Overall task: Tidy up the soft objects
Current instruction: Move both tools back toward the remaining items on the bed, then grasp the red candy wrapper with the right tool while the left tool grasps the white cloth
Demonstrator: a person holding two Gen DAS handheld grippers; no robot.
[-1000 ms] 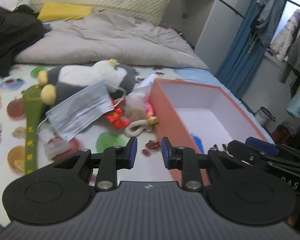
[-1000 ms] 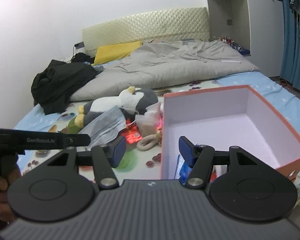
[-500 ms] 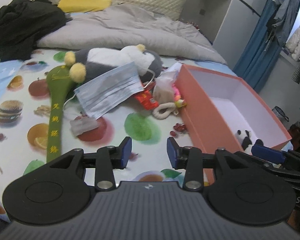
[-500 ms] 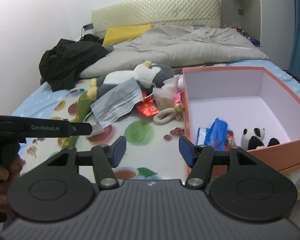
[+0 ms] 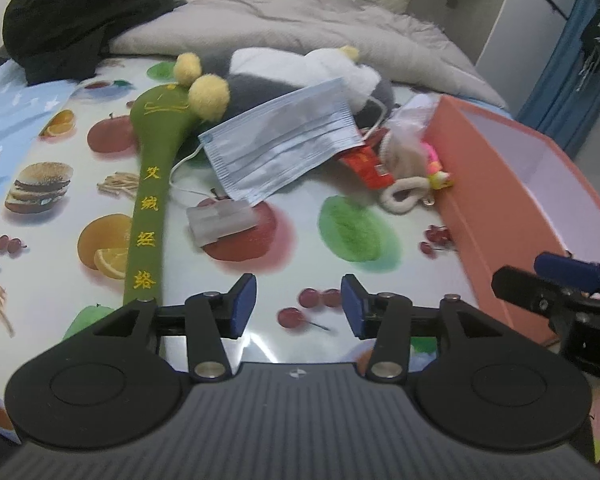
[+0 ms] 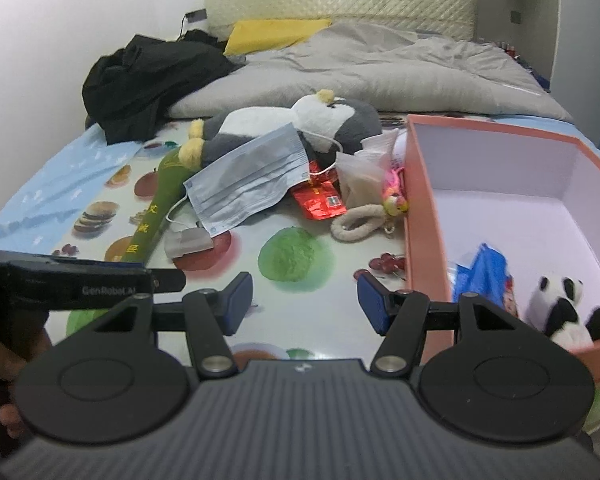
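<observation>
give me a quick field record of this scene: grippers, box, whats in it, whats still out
left gripper: open, empty, above the mat
right gripper: open, empty, by the box's near left corner
box: orange, open, right of the pile
in box: panda, blue packet
still out: mask over penguin, green hammer, red packet, keychain

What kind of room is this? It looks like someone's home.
Most likely a bedroom. There is a bed with a quilted headboard, a rumpled grey duvet and a yellow pillow. Nearer the cameras, a fruit-print sheet covers the surface where the toys lie.
</observation>
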